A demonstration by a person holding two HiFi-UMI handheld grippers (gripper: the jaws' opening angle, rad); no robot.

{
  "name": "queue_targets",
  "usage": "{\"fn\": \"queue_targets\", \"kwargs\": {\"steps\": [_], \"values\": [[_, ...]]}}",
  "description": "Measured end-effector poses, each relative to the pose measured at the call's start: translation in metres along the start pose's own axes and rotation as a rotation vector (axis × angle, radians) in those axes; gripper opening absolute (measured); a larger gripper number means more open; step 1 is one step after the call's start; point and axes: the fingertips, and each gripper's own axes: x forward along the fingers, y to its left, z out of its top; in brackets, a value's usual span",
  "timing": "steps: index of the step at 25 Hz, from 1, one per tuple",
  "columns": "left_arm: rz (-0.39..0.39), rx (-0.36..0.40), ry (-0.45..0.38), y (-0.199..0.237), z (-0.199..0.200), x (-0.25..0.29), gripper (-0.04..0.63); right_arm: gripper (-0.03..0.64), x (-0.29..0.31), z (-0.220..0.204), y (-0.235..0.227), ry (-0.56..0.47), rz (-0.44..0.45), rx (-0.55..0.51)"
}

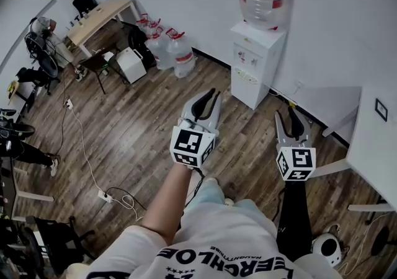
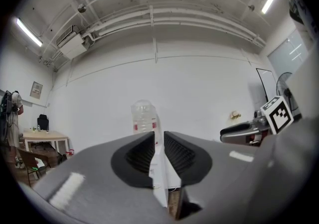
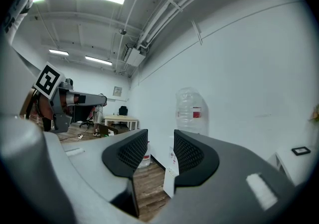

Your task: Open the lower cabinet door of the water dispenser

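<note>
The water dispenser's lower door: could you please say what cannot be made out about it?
Head view: the water dispenser is small, seen from above; door handle and hinge side too small to tell.
Left gripper view: the left claw hides nearly all below the bottle.
Right gripper view: the right claw covers most of it.

Bare floor (image 1: 245, 124) lies open before the water dispenser (image 1: 257, 67), with spare jugs (image 1: 170, 48) left and a white table (image 1: 372, 147) right.
</note>
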Motion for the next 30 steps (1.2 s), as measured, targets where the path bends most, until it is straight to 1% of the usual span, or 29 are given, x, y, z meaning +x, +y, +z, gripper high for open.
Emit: {"fn": "queue_targets", "kwargs": {"steps": [5,11,16,24,27,30], "values": [[-0.016,0.003,0.008,-0.002,-0.006,0.012,0.06,0.144,0.008,-0.005,-0.005,0.004,-0.002,0.007],[-0.032,0.015,0.011,0.008,-0.013,0.032,0.06,0.144,0.029,-0.013,-0.014,0.01,-0.007,0.009],[-0.04,0.015,0.005,0.027,-0.019,0.056,0.06,0.144,0.057,-0.014,-0.018,0.009,-0.01,-0.003],[-0.074,0.025,0.007,0.054,-0.022,0.111,0.06,0.144,0.109,-0.013,-0.033,0.019,-0.031,0.001],[-0.084,0.044,0.01,0.071,-0.027,0.134,0.06,0.144,0.132,-0.016,-0.041,0.027,-0.047,0.005],[-0.092,0.044,0.012,0.093,-0.03,0.162,0.06,0.144,0.163,-0.019,-0.05,0.036,-0.065,0.013]]}}
